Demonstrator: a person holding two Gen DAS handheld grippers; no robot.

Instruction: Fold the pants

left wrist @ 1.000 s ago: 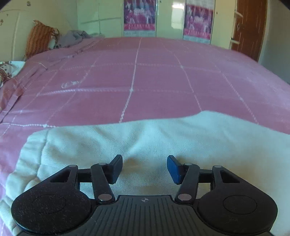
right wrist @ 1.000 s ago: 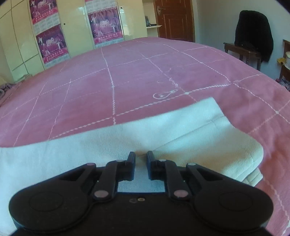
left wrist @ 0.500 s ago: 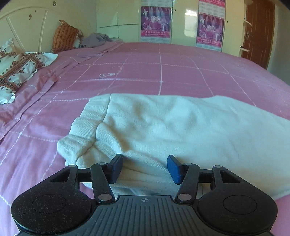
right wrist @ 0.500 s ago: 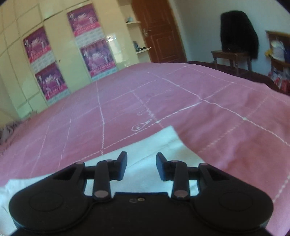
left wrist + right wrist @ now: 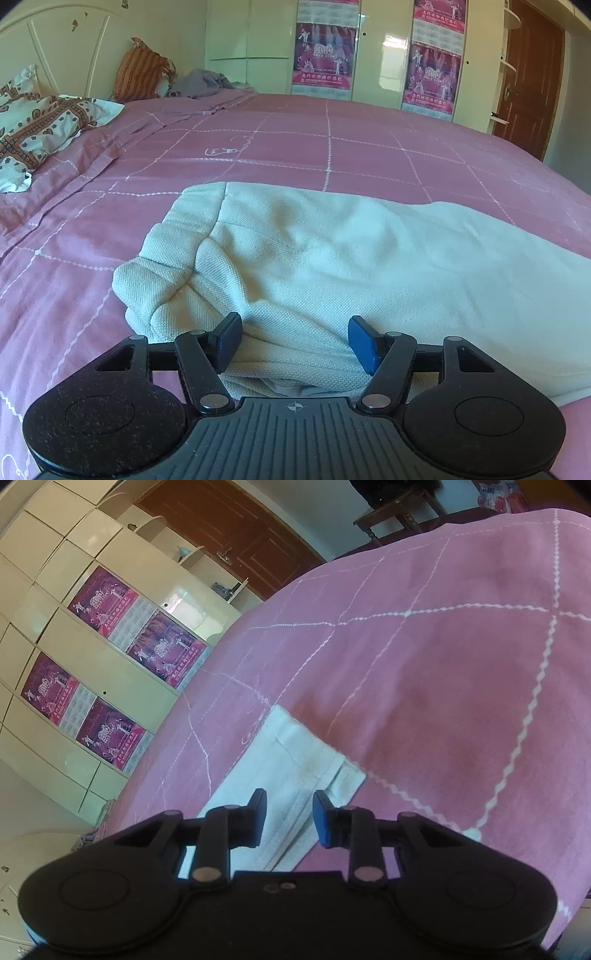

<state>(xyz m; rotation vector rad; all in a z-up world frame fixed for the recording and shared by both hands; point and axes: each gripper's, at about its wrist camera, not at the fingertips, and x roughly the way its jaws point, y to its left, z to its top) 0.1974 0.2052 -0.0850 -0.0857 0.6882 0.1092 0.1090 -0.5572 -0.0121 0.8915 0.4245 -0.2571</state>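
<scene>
Pale mint pants [image 5: 332, 258] lie folded lengthwise on pink bedspread [image 5: 332, 155] | left gripper [image 5: 294, 341] jaws opening, pulled back since earlier | right gripper [image 5: 289, 818] closing narrow over hem, seemingly not pinching, view rolled

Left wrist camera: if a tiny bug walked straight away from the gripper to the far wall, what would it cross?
Left gripper → white pants → pink bedspread → cream wardrobe with posters.

bare bedspread [image 5: 332, 155] beyond the pants [image 5: 332, 251]; pillows [image 5: 37, 129] crowd its far-left edge.
</scene>
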